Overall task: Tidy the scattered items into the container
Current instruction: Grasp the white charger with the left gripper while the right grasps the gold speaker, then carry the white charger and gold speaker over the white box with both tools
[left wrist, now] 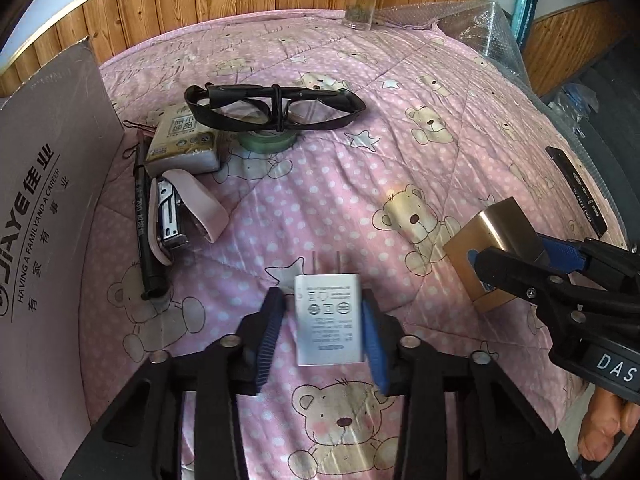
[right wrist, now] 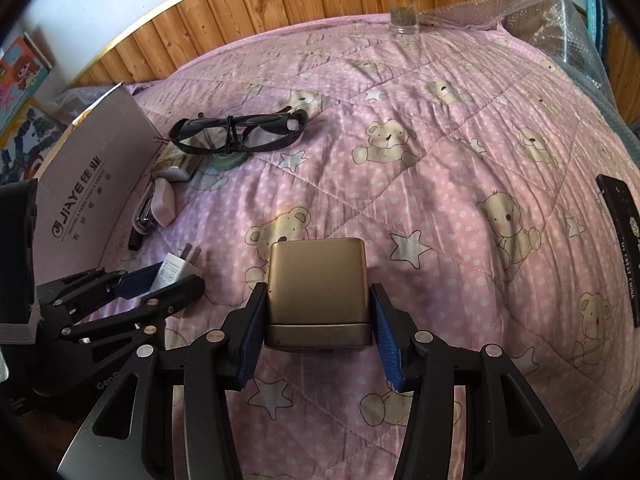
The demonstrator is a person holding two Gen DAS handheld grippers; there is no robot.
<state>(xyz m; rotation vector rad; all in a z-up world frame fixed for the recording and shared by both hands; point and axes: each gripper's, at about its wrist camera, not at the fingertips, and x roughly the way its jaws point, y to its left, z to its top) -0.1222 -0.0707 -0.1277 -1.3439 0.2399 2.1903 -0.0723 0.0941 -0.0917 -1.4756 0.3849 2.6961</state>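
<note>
In the left wrist view my left gripper (left wrist: 323,300) is shut on a white charger plug (left wrist: 328,320), prongs pointing away, just above the pink bear quilt (left wrist: 360,184). My right gripper (right wrist: 318,292) is shut on a gold box (right wrist: 316,280), its blue pads (right wrist: 252,336) against both sides. The gold box (left wrist: 496,240) hangs tilted at the right of the left wrist view. The grey JIAYE cardboard box (left wrist: 48,200) stands at the left. Beside it lie black glasses (left wrist: 276,108), a green tape roll (left wrist: 268,142), a tissue pack (left wrist: 184,140), a pink stapler (left wrist: 180,208) and a black marker (left wrist: 146,220).
A glass bottle (left wrist: 362,0) stands at the quilt's far edge by the wooden wall. Bubble wrap (left wrist: 480,28) covers the far right corner. A flat black item (right wrist: 620,240) lies near the right edge. A hand (left wrist: 612,420) shows at the lower right.
</note>
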